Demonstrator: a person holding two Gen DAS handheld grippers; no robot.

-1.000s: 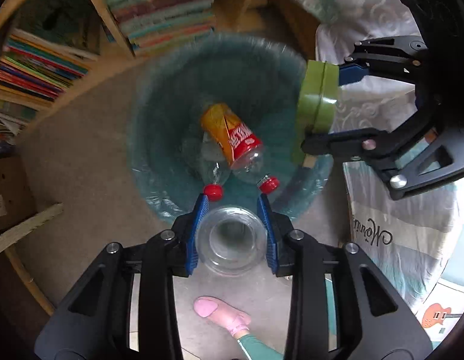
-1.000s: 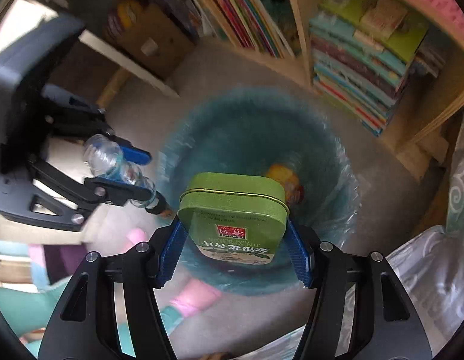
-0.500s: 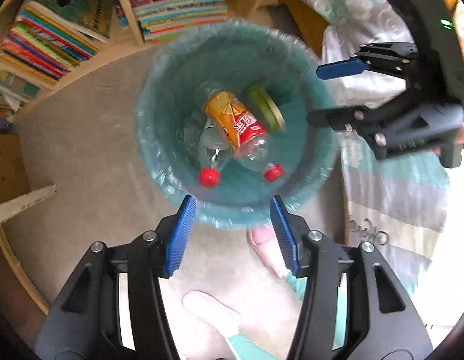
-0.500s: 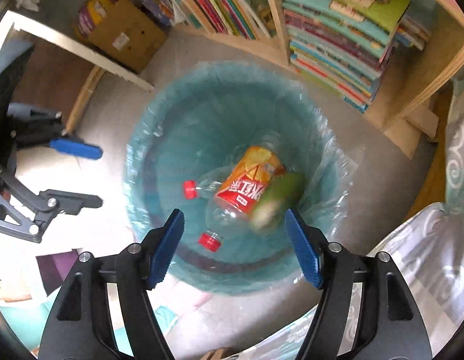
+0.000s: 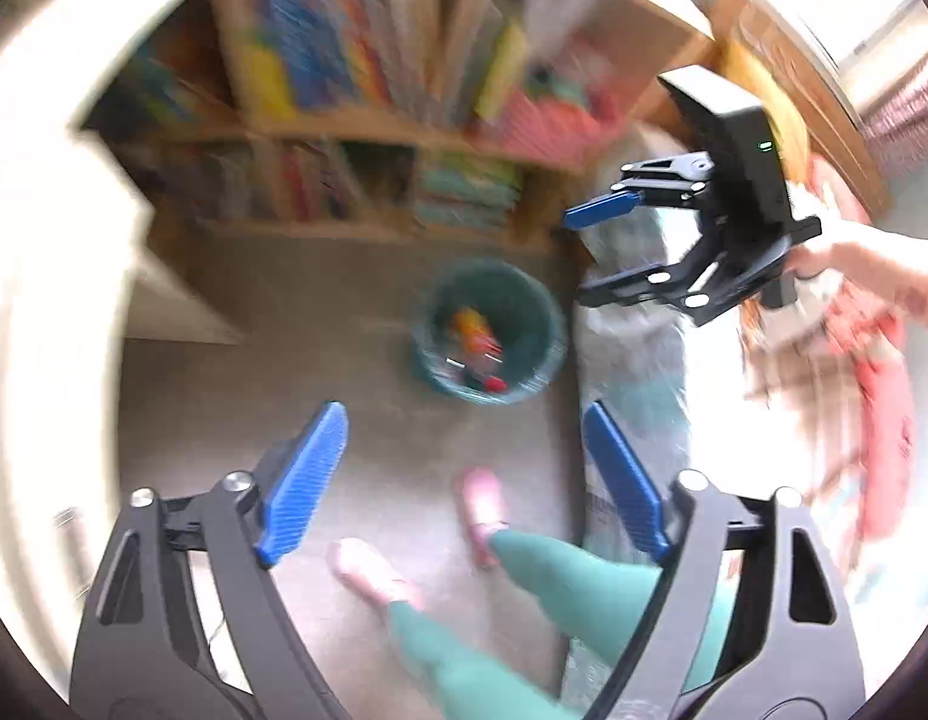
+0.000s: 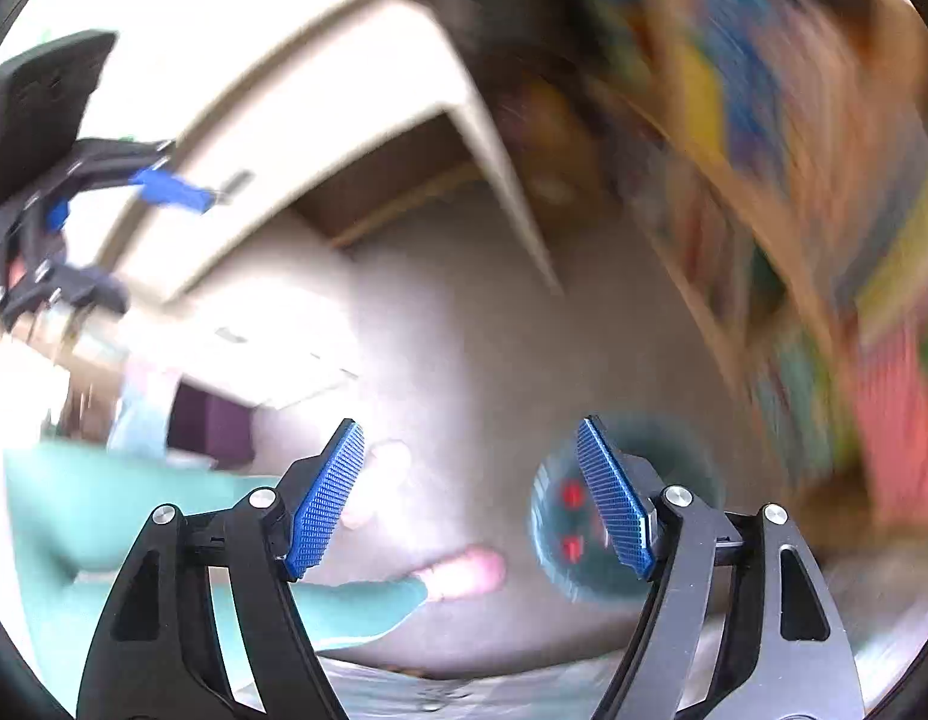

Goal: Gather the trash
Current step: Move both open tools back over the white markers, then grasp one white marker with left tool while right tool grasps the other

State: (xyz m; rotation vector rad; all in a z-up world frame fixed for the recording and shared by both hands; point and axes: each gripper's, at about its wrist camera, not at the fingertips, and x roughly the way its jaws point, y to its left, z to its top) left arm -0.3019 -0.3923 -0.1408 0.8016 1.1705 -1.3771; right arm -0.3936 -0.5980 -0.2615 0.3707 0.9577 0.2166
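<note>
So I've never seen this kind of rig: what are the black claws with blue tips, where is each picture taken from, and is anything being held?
Each claw is a hand-held gripper, one in each of the person's hands, with a camera looking along its fingers. One view is from the left gripper, which also sees the right gripper and the hand holding it. The other is from the right gripper. Both are opening and nothing is between the blue pads. Down on the floor stands a green bin with bottles in it, in front of bookshelves. The person's green-clad legs and pink shoes show below. The views are blurred.
</note>
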